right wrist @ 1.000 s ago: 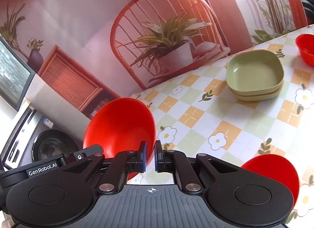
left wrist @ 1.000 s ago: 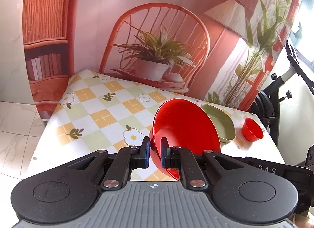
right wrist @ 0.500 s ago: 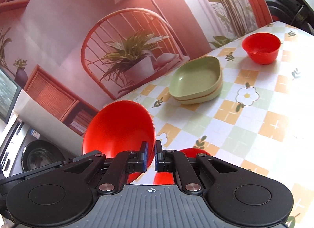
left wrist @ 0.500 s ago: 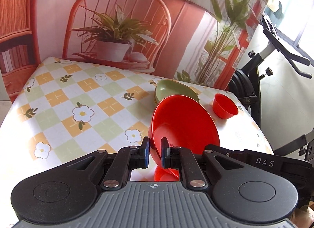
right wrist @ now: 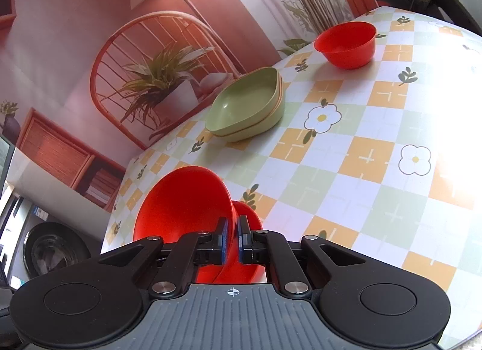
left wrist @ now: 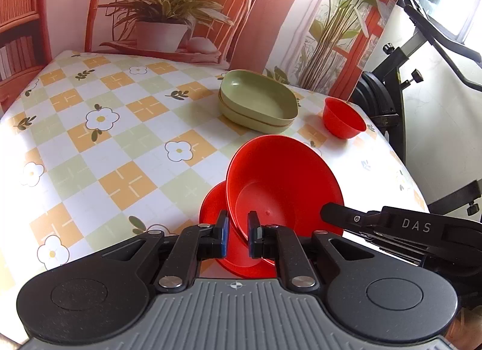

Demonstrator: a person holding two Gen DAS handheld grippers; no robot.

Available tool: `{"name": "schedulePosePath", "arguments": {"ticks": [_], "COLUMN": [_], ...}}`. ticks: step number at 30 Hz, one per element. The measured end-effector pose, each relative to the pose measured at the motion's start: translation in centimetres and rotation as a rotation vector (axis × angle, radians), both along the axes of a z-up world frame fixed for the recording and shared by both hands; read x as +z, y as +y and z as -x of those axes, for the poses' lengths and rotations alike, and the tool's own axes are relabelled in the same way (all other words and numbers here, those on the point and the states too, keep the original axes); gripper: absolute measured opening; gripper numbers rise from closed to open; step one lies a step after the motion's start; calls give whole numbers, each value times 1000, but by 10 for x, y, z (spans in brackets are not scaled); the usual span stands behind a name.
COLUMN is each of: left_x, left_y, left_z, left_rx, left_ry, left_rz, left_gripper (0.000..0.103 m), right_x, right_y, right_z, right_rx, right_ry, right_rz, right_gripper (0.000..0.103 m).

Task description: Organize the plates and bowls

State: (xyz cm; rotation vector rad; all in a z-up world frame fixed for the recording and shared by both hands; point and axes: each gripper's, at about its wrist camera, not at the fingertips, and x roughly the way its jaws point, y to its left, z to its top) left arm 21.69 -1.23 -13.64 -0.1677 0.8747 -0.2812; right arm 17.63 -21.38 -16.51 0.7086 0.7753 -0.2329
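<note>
We are risking a slip: both tongs are pinching thin rims. Our left tongs (left wrist: 236, 234) are clamped nearly shut on the tilted red plate (left wrist: 283, 181) near the table's (left wrist: 126, 127) front edge. Our right tongs (right wrist: 231, 240) are gripping a second red plate (right wrist: 183, 202) beside it.

"das" on right claw (left wrist: 415, 225) body.

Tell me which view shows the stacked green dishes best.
The left wrist view: the green dishes show their full rims and both layers, seen from above. The right wrist view shows the green dishes at a slant, unblocked, with the interior partly foreshortened.
</note>
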Motion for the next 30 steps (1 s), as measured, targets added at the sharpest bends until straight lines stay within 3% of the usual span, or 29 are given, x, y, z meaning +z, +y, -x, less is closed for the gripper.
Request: {"name": "schedulePosePath", "arguments": {"ticks": [16,30], "left_x": [-19,-21], "left_y": [-1,-3], "left_z": [-2,-2], "left_rx": [28,24], "left_ry": [51,21], "left_rz": [-10,-36], "left_gripper": [13,13], "right_x": [-24,-29], "right_y": [-2,-3], "right_z": [-3,-6], "right_rx": [1,13], "right_ry": [35,44], "right_rz": [-48,-42], "right_gripper": [8,8]}}
